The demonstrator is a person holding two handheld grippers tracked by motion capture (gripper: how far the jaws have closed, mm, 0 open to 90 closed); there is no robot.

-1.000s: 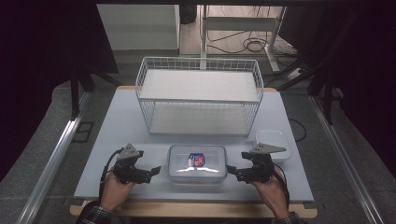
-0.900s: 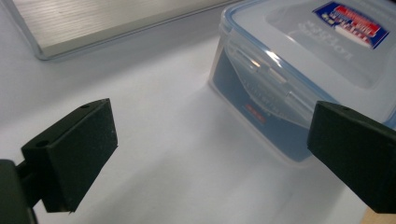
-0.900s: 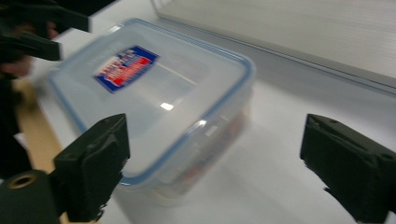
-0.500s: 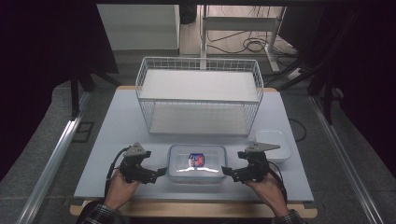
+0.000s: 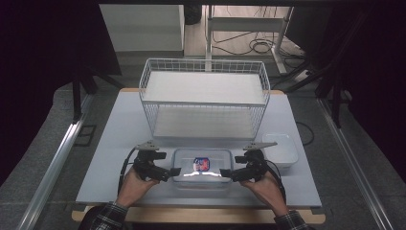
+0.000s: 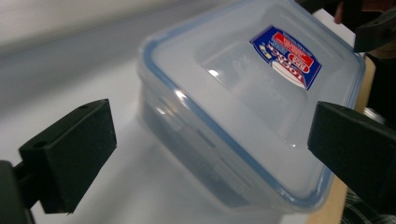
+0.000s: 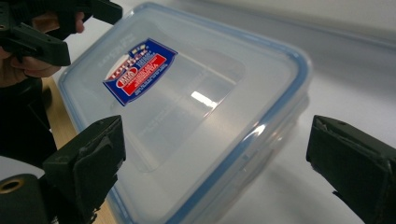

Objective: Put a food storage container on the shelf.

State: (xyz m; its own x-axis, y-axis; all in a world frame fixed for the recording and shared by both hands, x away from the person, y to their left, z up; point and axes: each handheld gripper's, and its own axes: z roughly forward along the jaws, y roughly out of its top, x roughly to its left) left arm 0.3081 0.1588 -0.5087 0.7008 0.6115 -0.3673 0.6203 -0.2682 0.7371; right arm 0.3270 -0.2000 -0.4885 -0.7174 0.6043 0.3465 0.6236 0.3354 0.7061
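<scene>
At the near edge of the table (image 5: pixel 119 124), between the person's 2 hands, the clear plastic container (image 5: pixel 202 167) is sitting flat with its lid on, just in front of the white wire basket (image 5: pixel 203 98) and to the left of a small white tray (image 5: pixel 282 148). Both tools are closing in on it from opposite ends: the left tool (image 5: pixel 173 171) is pointing at the container's left end and the right tool (image 5: pixel 225 173) at its right end. The left tool's jaws are standing wide apart with the corner of the container between them but not touched, and the right tool's jaws have just been opening and are now gaping wide around the opposite corner, gripping nothing. So this is looking like the approach stage only: the tools are lining up, and the grasp and any lift or opening are all yet to come. The container itself is looking rectangular with rounded corners, translucent, rimmed by a blue seal under the lid (image 7: pixel 187 93), and carrying a red, white and blue label (image 7: pixel 139 71) on top; no contents are showing through.
</scene>
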